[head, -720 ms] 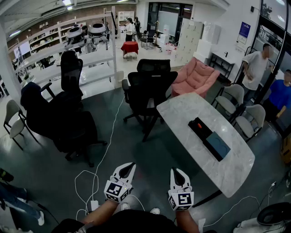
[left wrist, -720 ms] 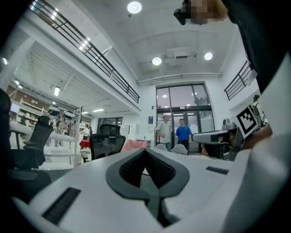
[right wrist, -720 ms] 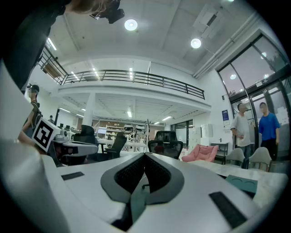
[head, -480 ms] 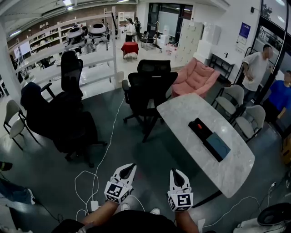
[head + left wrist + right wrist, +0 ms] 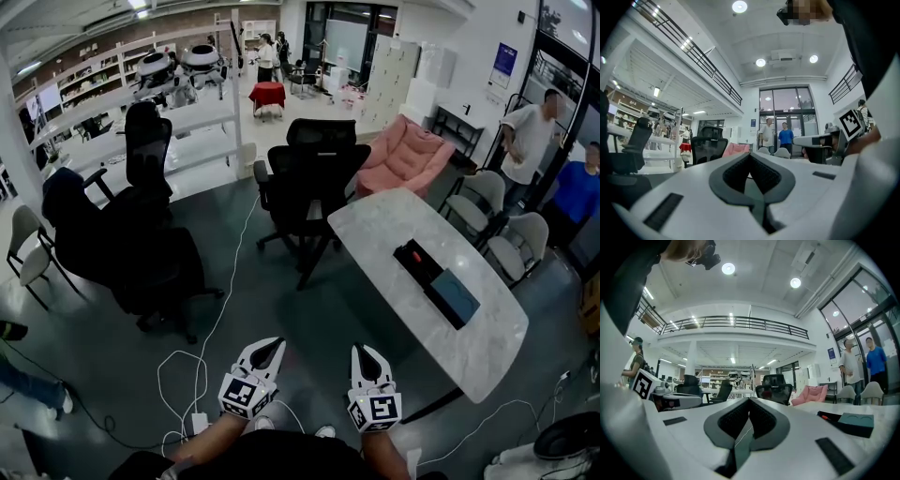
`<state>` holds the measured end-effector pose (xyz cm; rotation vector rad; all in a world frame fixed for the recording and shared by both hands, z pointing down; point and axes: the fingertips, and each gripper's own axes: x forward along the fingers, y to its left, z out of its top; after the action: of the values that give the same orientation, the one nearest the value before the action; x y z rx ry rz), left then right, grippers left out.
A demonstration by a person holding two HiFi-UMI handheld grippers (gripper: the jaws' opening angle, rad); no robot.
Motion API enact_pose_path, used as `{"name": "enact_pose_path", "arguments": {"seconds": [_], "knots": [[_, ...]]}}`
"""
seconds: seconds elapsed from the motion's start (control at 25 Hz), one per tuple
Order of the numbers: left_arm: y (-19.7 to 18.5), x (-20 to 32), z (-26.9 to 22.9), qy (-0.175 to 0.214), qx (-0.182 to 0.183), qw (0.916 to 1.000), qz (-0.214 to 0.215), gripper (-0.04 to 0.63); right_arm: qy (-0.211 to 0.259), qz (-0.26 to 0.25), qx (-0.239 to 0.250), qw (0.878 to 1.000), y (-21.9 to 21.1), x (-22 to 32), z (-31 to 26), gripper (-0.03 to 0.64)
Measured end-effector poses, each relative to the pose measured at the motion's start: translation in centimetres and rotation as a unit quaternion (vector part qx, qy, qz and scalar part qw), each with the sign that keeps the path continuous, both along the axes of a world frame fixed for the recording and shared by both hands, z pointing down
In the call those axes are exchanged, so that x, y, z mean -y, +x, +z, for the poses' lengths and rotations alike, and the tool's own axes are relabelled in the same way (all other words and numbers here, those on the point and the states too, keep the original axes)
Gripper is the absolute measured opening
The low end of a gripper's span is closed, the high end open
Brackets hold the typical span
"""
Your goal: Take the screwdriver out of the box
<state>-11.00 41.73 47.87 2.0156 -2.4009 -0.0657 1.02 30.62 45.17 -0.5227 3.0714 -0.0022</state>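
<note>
White left claw [image 5: 271, 344] and right claw [image 5: 362, 350] stay shut; box [image 5: 433, 281] unmoved.

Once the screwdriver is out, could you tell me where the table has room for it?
Bare marble on the table between the box and the black chair, and at the near end. Crowded along the grey chairs.

No legible text; blue wall sign [image 5: 503, 64] too small to read.
</note>
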Motion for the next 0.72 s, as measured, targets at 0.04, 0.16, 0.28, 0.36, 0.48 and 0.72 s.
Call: {"name": "enact_pose_path", "arguments": {"seconds": [0.04,0.16,0.28,0.36,0.48,0.72], "knots": [[-0.1,-0.1,0.2,0.000,0.000,1.0000,0.002,0.006,-0.001,0.002,0.000,1.000,-0.1,-0.1,0.1,0.024],[-0.5,-0.5,0.7,0.002,-0.003,0.9999,0.012,0.006,0.008,0.015,-0.008,1.000,0.0,-0.5,0.5,0.024],[-1.1,-0.9,1.1,0.002,-0.008,0.9996,0.027,0.006,0.009,0.045,-0.022,0.999,0.8,-0.6,1.2,0.023],[-1.3,-0.8,1.2,0.003,-0.012,0.9993,0.036,0.006,0.007,0.062,-0.029,0.998,1.3,-0.2,1.6,0.023],[-1.3,0.5,1.5,0.000,-0.016,0.9988,0.047,0.006,0.007,0.075,-0.027,0.997,1.6,0.8,1.5,0.025],[-0.8,4.8,1.1,-0.005,-0.017,0.9976,0.067,0.006,0.010,0.072,-0.021,0.997,1.2,3.7,1.1,0.025]]}}
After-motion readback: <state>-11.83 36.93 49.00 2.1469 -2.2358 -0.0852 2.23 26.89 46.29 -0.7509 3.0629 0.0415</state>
